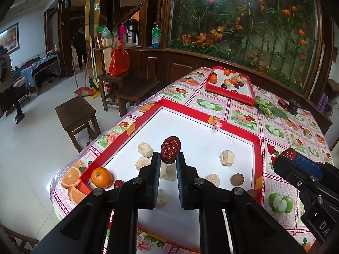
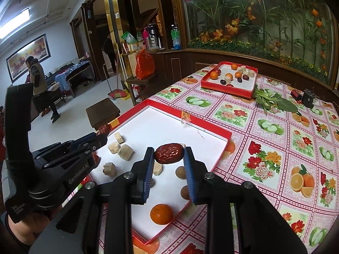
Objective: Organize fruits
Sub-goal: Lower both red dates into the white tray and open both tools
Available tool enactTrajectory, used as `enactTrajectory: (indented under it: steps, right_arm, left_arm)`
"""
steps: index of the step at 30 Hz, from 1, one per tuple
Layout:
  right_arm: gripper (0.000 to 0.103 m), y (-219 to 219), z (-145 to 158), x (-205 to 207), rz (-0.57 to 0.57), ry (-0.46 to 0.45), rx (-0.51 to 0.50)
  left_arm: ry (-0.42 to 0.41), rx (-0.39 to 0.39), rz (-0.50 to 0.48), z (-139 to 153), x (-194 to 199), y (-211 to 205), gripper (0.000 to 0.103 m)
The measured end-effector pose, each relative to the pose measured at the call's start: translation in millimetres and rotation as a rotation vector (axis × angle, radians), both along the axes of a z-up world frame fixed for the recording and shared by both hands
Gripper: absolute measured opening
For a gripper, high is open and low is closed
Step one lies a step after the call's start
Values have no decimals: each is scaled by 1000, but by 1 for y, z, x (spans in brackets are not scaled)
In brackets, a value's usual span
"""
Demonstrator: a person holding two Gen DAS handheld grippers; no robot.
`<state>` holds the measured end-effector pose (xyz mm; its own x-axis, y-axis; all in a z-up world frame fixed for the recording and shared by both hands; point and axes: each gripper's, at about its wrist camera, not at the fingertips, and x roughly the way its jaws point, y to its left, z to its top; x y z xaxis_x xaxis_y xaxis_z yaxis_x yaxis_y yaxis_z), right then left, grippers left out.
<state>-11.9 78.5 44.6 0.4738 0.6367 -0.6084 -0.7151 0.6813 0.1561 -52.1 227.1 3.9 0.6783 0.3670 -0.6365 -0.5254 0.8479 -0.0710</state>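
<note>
Left date [image 1: 170, 149] upright, right date [image 2: 169, 153] crosswise

Your left gripper [image 1: 168, 162] pinches a red date [image 1: 170, 149] above the near tray [image 1: 233, 130].

You hold the wrinkled date upright between the blue-padded fingertips, raised over the tray's white floor. Below it lie pale cut chunks [image 1: 145, 149], a round brown fruit [image 1: 237, 179] and, in the near-left corner, an orange [image 1: 101, 177] with another date [image 1: 118, 184] just beside it. At your right edge, your right gripper [image 1: 288, 155] grips a second date [image 1: 289, 154] over the fruit-print tablecloth [image 1: 237, 114]. Farther back sits a second red tray [image 1: 229, 94] of oranges, dates and pale pieces, with leafy greens [image 1: 268, 108] next to it.
</note>
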Motion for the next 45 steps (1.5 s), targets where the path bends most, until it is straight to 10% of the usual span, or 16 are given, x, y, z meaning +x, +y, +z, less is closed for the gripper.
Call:
enactTrajectory:
  steps: [45]
  right_arm:
    - [30,65,-35,41,40,67,-69]
  left_arm:
    - [105,-27,33,-24,34,28,13]
